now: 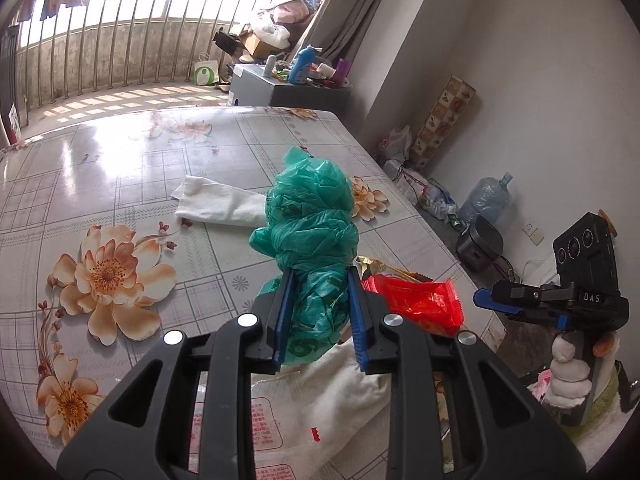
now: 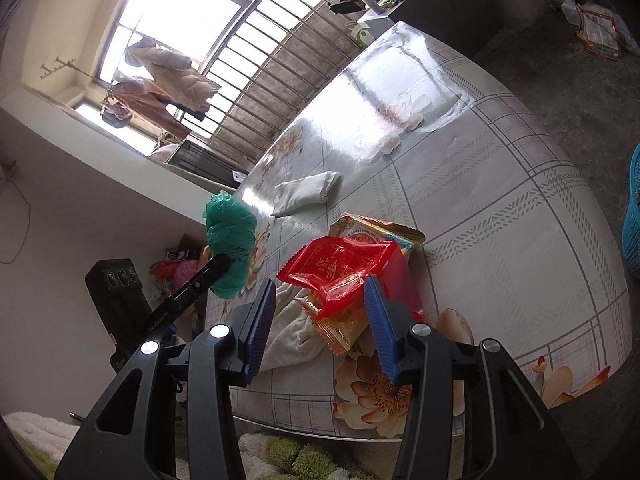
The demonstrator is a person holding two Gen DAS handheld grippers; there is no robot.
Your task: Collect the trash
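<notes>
On the floral table [image 1: 120,168], 1 green bag [image 1: 312,216] hangs clamped in the left gripper [image 1: 320,304], lifted; beside it, 1 red wrapper [image 2: 340,264] lies under the right gripper [image 2: 320,320], fingers parted, grasping nothing.

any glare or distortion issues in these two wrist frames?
Left wrist: window glare washes out the far tabletop; fisheye bows the railing; green bag stays sharp. Right wrist: horizon rolled, blown-out window, a bright sheen on the table beyond the white cloth; red wrapper is clear.
</notes>
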